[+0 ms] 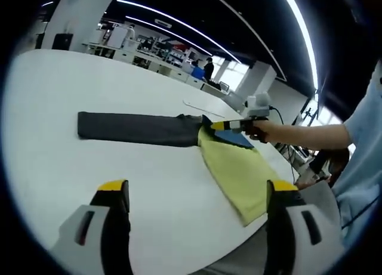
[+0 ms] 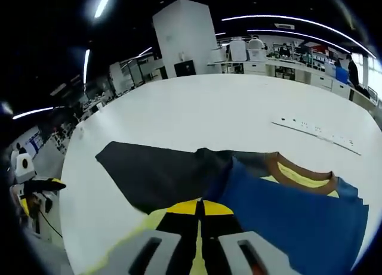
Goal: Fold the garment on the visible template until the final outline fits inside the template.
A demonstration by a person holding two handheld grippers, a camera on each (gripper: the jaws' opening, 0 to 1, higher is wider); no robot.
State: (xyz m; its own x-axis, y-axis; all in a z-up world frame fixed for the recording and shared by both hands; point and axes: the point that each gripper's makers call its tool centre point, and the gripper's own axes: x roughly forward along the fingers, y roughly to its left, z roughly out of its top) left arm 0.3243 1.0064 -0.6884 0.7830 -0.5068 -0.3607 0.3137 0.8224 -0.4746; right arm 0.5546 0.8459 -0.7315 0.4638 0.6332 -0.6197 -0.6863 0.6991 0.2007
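The garment lies on the white table [image 1: 89, 84]. It has a long dark grey part [image 1: 137, 129], a yellow part [image 1: 239, 173] and a blue part [image 1: 236, 139]. In the right gripper view I see the dark grey part [image 2: 161, 173], the blue part [image 2: 298, 221] and a brown collar [image 2: 298, 167]. A hand holds my right gripper [image 1: 213, 126], which is shut on the garment where grey meets yellow. Its own jaws [image 2: 201, 204] are pressed together over yellow cloth. My left gripper [image 1: 197, 188] hovers open, near the table's front edge and short of the garment. It shows again as the left gripper [image 2: 36, 191] at the far left.
A thin pale strip [image 2: 316, 132] lies on the table beyond the garment. A person's light blue sleeve [image 1: 361, 144] is at the right. The yellow part reaches the table's near edge [image 1: 250, 227]. Benches [image 1: 155, 57] and a white pillar [image 2: 185, 39] stand far behind.
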